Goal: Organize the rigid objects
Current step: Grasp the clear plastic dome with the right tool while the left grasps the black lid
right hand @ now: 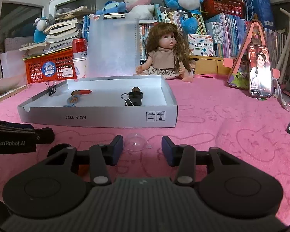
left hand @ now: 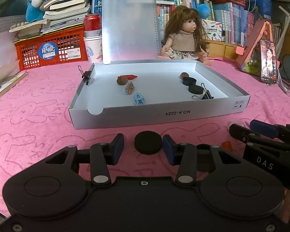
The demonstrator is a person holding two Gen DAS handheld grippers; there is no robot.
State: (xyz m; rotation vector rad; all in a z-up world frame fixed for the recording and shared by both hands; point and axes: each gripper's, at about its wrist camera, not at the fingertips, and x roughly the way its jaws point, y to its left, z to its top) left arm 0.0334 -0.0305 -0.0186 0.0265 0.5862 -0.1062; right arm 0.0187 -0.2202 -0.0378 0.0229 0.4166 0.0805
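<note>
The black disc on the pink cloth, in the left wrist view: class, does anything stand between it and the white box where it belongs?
Nothing visible lies between them. The black disc sits on bare pink cloth between the left gripper's open jaws. Only the white box's own front wall must be cleared.

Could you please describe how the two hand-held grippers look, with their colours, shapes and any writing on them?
Both are matte black, with a wide body bearing two round discs, silver pivot pins on the linkage arms, and blue pads on the fingers. The left hand-held gripper carries white "GenRobot.AI" lettering on its side; the right hand-held gripper shows "DAS". No cables or sleeves are visible.
</note>
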